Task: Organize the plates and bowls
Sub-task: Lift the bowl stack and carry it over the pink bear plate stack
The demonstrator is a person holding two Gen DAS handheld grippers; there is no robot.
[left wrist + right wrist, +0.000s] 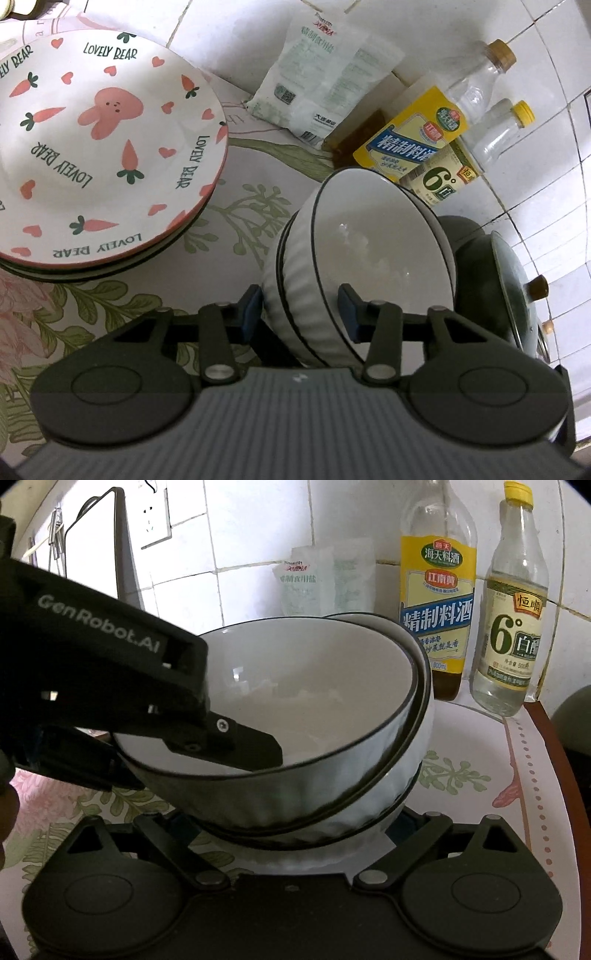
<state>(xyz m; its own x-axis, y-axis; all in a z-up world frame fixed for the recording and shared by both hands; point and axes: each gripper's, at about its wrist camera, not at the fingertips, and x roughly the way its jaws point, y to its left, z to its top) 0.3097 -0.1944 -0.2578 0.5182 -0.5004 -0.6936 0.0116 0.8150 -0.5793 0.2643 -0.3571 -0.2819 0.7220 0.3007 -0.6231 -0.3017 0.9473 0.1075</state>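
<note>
Several white ribbed bowls with dark rims are nested on the floral tablecloth, the top one tilted. My left gripper is shut on the near wall of the stack, one blue pad outside on the ribs and the other inside. In the right wrist view, one of its fingers lies inside the top bowl and the other sits under the rim. My right gripper is spread wide around the bottom bowl, its fingertips hidden behind it. A stack of "Lovely Bear" carrot plates sits to the left.
Against the tiled wall stand a salt bag, a yellow-label cooking wine bottle and a white vinegar bottle. A dark green lidded pot is close on the bowls' right. A wall socket and a dark panel are at the back left.
</note>
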